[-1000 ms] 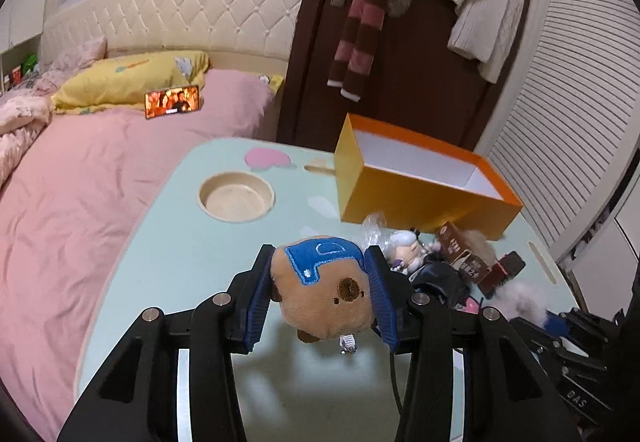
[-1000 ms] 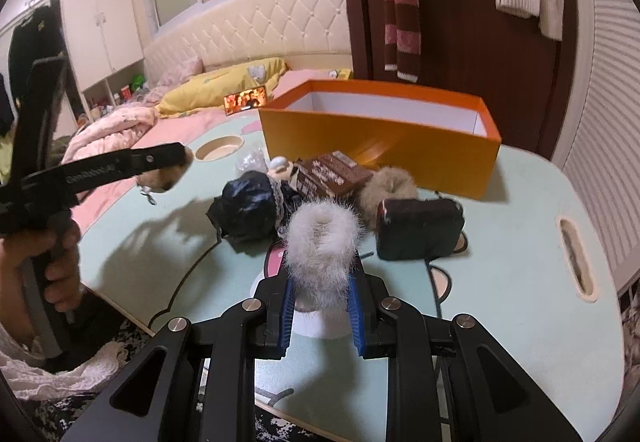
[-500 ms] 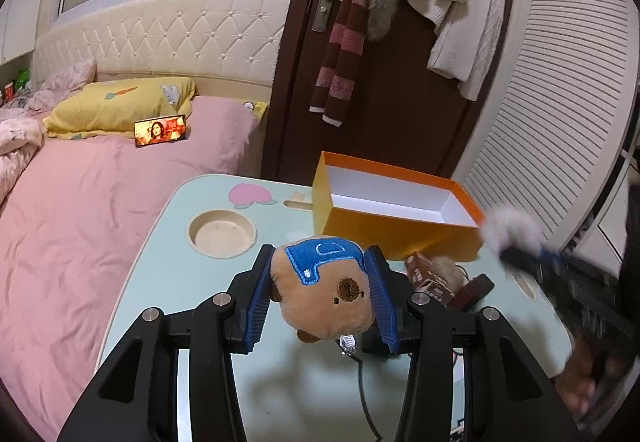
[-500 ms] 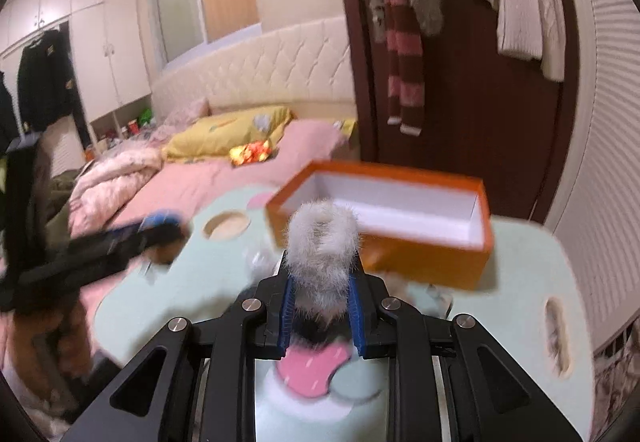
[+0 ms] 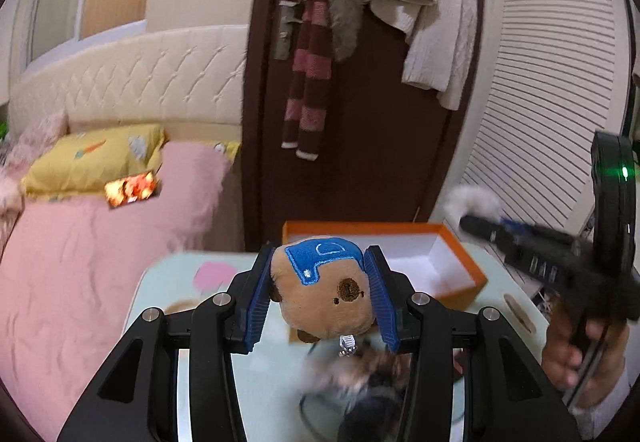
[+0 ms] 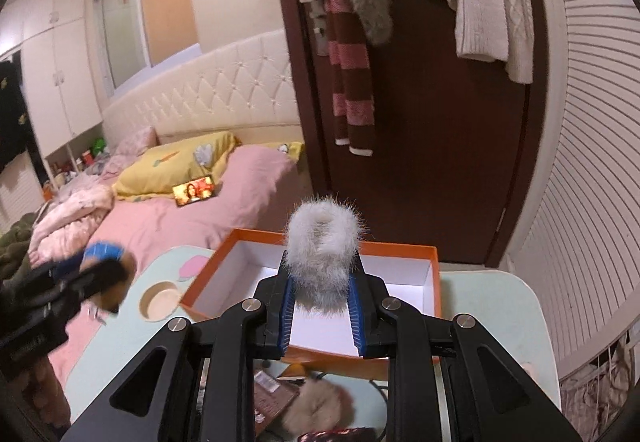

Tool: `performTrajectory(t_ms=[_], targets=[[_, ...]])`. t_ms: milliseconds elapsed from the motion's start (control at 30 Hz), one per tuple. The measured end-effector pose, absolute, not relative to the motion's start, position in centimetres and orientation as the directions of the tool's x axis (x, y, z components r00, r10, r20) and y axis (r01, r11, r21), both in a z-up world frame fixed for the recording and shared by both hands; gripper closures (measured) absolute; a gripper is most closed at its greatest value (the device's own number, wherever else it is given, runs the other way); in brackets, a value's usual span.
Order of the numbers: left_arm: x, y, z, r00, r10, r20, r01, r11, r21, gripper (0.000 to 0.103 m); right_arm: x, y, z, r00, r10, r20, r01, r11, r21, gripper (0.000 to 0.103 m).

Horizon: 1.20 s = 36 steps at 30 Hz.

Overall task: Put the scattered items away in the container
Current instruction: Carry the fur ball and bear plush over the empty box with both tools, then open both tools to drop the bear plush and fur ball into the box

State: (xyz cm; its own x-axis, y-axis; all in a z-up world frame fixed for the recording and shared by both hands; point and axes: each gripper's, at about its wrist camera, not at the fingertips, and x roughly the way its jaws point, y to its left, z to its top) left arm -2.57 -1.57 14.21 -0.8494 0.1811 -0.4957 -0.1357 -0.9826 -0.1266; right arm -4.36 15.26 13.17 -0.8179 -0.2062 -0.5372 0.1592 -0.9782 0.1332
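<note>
The left gripper is clamped on a small brown plush bear with a blue embroidered cap, its blue ribbed pads pressing into the toy from both sides. A little metal clasp dangles from the bear's underside, just below the fingers. Beyond the fingertips sits the open orange cardboard box with a white inside, resting on the pale mint-green table; the bear is held up in the air in front of the box's near wall, not in it.

The right gripper is squeezed tight on a grey-white fluffy fur ring, which sticks up above the fingertips like a tuft. The same orange box lies straight ahead of and beneath these fingers, so the fur ring hangs over the near part of its white floor. From the left camera the right gripper shows at the far right edge, blurred, with a hand wrapped around its handle and the fur ring out at its tip.

Below and behind the right fingers, on the table, lie a tan fur pompom and a brown patterned packet, both blurred and partly hidden by the gripper frame. To the left of the fingers a round wooden-looking recess is set in the tabletop. Beyond the table is a bed with a pink cover.
</note>
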Motion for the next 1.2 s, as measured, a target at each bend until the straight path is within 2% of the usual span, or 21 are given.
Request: performTrajectory(t_ms=[267,600,1067,1100,1133,1167,1200], targets=[[-10.3,1.5,12.4,-0.776,0.231,-0.587,-0.178,-0.973,-0.148,0.057,-6.9,16.0,10.9,-0.781,-0.173,-0.600,0.115,-0.984,0.135,0.081],[-12.7,2.6,8.6,-0.698,0.203,-0.686,-0.148,-0.979,-0.139,0.057,-8.5,16.9,8.0,-0.726,-0.164,-0.668,0.085,-0.985,0.150,0.081],[-13.3,2.6,7.7,-0.685,0.178,-0.706,-0.132,-0.984,-0.119,0.056,-9.0,17.4,6.9,-0.710,-0.156,-0.687,0.069,-0.986,0.153,0.080],[-13.3,2.6,7.7,-0.687,0.173,-0.706,-0.128,-0.985,-0.117,0.055,-8.9,17.5,6.9,-0.711,-0.158,-0.685,0.068,-0.985,0.156,0.079],[-13.3,2.6,7.7,-0.688,0.164,-0.707,-0.120,-0.986,-0.112,0.051,-8.9,17.5,7.0,-0.713,-0.159,-0.683,0.067,-0.985,0.160,0.072],[-13.2,2.5,7.7,-0.689,0.157,-0.708,-0.113,-0.988,-0.108,0.048,-8.8,17.6,7.0,-0.715,-0.160,-0.680,0.064,-0.984,0.164,0.060],[-13.1,2.5,7.8,-0.693,0.149,-0.705,-0.107,-0.989,-0.104,0.045,-8.7,17.7,7.2,-0.721,-0.160,-0.674,0.061,-0.984,0.168,0.056]])
